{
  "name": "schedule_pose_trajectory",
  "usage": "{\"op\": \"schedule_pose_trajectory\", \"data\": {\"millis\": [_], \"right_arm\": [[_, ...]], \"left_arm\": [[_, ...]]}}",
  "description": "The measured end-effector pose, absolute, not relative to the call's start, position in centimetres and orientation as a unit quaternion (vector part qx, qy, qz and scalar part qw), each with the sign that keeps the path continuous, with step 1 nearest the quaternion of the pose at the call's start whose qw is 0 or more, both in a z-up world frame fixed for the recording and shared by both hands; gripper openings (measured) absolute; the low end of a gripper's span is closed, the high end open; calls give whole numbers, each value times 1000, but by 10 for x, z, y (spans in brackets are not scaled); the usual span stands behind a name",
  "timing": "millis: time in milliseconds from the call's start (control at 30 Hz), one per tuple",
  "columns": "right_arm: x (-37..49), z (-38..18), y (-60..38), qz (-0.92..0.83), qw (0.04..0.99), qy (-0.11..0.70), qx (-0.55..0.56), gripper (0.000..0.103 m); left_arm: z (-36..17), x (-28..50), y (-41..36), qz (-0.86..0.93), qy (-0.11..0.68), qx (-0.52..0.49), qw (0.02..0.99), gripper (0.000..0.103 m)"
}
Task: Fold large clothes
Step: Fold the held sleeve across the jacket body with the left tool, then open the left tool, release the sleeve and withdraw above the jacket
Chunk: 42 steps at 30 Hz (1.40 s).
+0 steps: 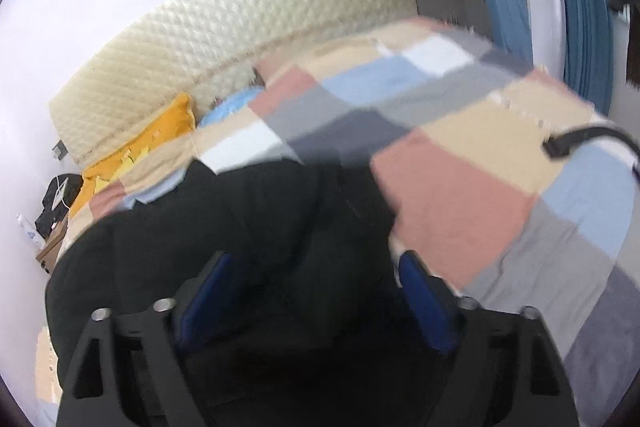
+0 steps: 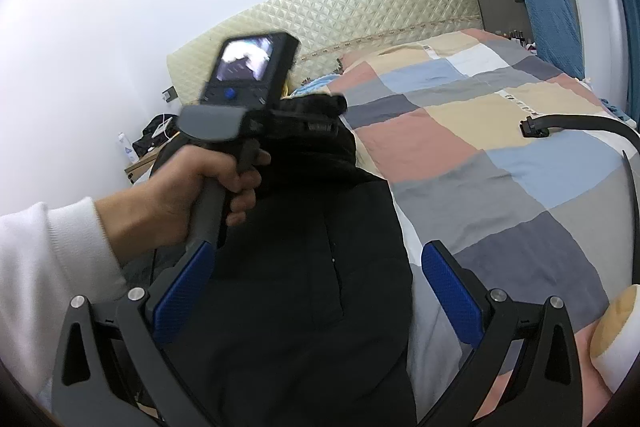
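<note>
The bed (image 2: 520, 155) filled most of both views, covered by a checked quilt (image 1: 460, 187) of pink, beige, blue and grey squares, with a padded cream headboard (image 2: 360, 7) against the white wall. A black garment (image 2: 288, 287) lay along the quilt's left side, reaching from the near edge up toward the pillows. A yellow pillow (image 1: 160, 139) sat beside the headboard, and a black strap (image 2: 580, 127) curved across the quilt at the right. The left hand (image 2: 184, 195), in a white sleeve (image 2: 44, 267), gripped the left hand-held gripper (image 1: 312, 287), which hung over the garment with its blue pads (image 1: 424, 303) spread wide and nothing pinched between them; that view was blurred. The right hand-held gripper (image 2: 316, 291) was likewise released, its blue pads (image 2: 452, 295) standing apart above the garment's near part, the right pad over pale cloth at the garment's edge.
</note>
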State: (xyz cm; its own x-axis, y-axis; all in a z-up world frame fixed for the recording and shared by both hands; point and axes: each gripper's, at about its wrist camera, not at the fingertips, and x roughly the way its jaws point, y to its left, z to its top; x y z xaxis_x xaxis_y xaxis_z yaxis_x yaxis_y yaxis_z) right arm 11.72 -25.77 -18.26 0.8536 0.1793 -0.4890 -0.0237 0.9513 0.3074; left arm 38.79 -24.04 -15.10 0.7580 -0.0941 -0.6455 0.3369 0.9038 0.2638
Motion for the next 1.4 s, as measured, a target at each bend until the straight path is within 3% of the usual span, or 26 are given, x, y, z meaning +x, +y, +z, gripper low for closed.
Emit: {"op": "schedule_pose_trajectory", "data": {"millis": [500, 800, 1100, 1400], "right_arm": [[118, -176, -253, 40, 963, 234, 127, 103], [120, -174, -252, 30, 963, 234, 134, 103], [107, -157, -244, 36, 967, 221, 118, 103], [95, -150, -214, 81, 964, 231, 99, 103]], "left_arm": [[-7, 319, -183, -132, 270, 120, 946, 85], [60, 237, -110, -141, 257, 84, 952, 85], [84, 170, -21, -114, 245, 32, 962, 85], [47, 129, 37, -80, 254, 35, 963, 85]]}}
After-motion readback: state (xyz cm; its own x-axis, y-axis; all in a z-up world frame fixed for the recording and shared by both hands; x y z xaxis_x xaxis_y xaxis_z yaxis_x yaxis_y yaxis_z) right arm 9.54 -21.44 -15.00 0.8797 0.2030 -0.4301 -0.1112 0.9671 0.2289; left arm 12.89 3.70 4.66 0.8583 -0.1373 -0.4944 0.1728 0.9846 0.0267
